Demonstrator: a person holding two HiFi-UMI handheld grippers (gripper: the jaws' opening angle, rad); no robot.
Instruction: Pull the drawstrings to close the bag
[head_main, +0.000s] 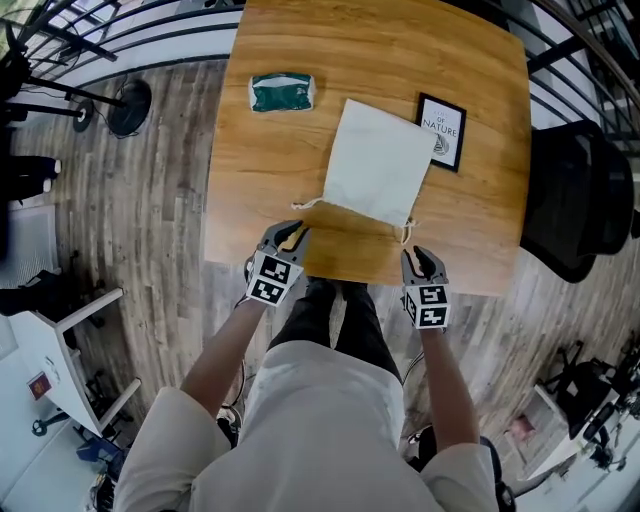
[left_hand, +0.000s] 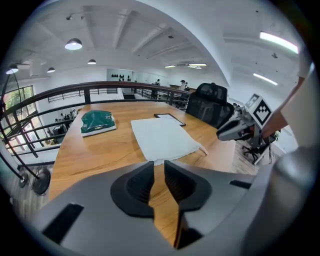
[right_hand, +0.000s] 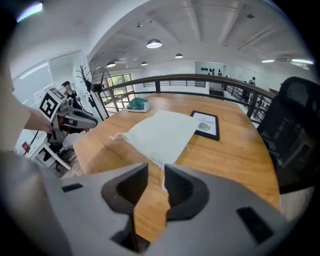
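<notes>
A flat white drawstring bag (head_main: 378, 175) lies on the wooden table (head_main: 255, 160), its mouth toward the near edge. One drawstring end (head_main: 305, 203) trails off the mouth's left corner, the other (head_main: 408, 232) off the right corner. My left gripper (head_main: 292, 236) hovers at the near edge just short of the left string; it is open with only table showing through its narrow gap (left_hand: 158, 167). My right gripper (head_main: 422, 258) is open too, and the right string (right_hand: 163, 181) lies loose in its gap (right_hand: 156, 172), along the right finger.
A green packet (head_main: 282, 91) and a black-framed picture (head_main: 441, 131) lie on the far part of the table. A black office chair (head_main: 580, 200) stands at the right. A railing and a fan base (head_main: 130, 105) are on the left.
</notes>
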